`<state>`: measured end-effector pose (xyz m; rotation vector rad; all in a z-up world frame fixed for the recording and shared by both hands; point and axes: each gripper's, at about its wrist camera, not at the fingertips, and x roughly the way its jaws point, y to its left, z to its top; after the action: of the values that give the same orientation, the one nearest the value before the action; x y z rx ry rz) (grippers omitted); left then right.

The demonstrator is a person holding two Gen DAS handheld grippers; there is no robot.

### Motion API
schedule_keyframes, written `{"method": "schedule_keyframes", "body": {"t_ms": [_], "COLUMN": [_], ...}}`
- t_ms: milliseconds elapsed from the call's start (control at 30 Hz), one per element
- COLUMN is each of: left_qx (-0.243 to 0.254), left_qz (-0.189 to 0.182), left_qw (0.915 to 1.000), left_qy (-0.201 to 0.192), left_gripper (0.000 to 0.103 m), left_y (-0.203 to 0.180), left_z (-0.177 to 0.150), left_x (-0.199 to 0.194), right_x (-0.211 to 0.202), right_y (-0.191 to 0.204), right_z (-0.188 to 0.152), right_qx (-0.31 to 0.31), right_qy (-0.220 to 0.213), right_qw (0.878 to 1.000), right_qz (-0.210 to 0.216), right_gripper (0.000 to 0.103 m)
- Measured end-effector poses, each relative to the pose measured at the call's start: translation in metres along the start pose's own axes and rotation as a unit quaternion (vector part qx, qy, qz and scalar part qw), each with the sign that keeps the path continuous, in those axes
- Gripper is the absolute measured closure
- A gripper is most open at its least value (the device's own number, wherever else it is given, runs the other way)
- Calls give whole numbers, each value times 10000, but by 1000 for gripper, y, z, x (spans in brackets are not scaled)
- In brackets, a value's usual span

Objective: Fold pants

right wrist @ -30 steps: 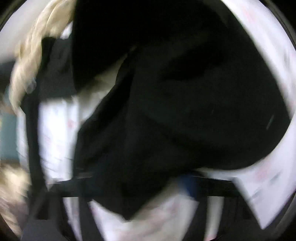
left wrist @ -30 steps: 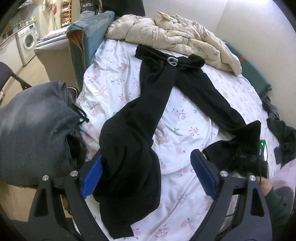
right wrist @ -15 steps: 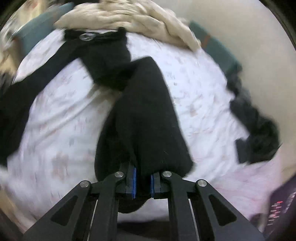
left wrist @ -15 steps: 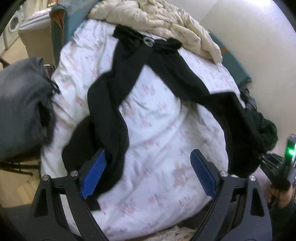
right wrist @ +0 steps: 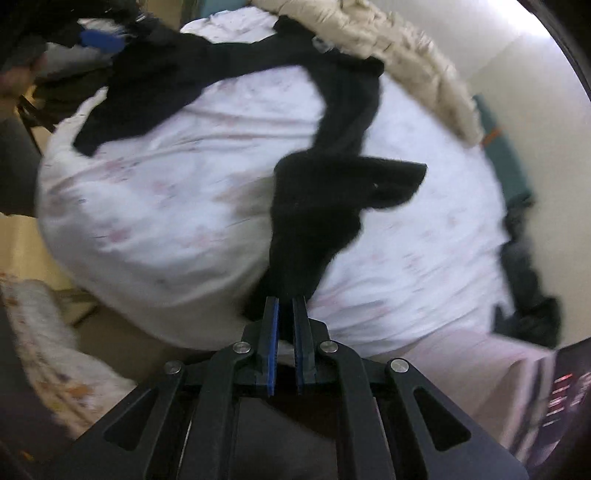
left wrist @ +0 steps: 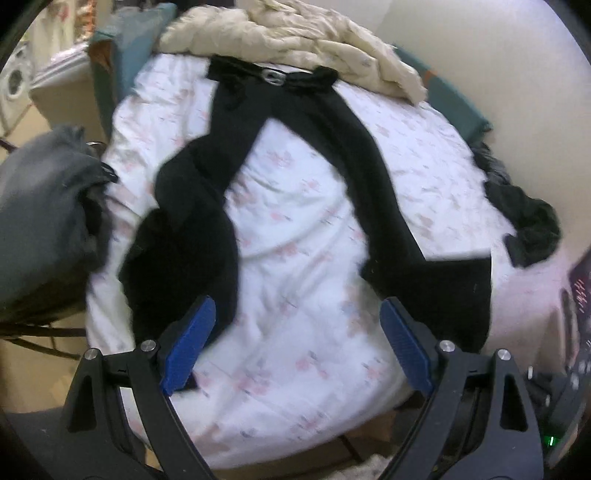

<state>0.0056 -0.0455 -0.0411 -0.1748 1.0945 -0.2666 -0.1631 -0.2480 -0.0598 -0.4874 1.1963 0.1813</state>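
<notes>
I have the black pants [left wrist: 295,122] spread on the bed [left wrist: 295,258], on the flowered sheet. The waistband [left wrist: 271,75] lies at the far end, just under the cream duvet [left wrist: 314,33], and the two legs come toward me like an upside-down V. So the long axis goes from far to near, waist far, hems near.

My right tongs [right wrist: 287,314] are clenched on the hem of the right leg [right wrist: 314,206]; the black cloth rises from the sheet into the blue pads. I judge that I hold this hem to pull the leg straight and flat before folding. The corner beside it stands out to the right.

My left tongs [left wrist: 295,347] are released, wide apart, with nothing between the pads. They hang over the near sheet, beside the left leg [left wrist: 192,221], which is bunched and crooked near the left edge. I think this leg needs straightening next.
</notes>
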Motion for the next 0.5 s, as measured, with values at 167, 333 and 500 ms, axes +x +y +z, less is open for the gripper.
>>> {"method": "schedule_keyframes", "body": {"t_ms": [167,333,500], "left_qx": [-623,-540,-129], "left_qz": [210,306,284], "left_qw": [9976,9971,9983], "left_qy": [211,431,489], "left_gripper": [14,14,14], "left_y": [25,25,5], "left_z": [9,0,-5], "left_x": [22,35,41], "right_x": [-12,-11,26], "right_y": [23,18,-71], "right_z": [-7,2,5], "right_qx": [-45,-17,2078], "right_qy": [-81,-221,-475], "right_qw": [9927,9939,9723], "right_qz": [1205,1078,959], "right_gripper": [98,89,46]}}
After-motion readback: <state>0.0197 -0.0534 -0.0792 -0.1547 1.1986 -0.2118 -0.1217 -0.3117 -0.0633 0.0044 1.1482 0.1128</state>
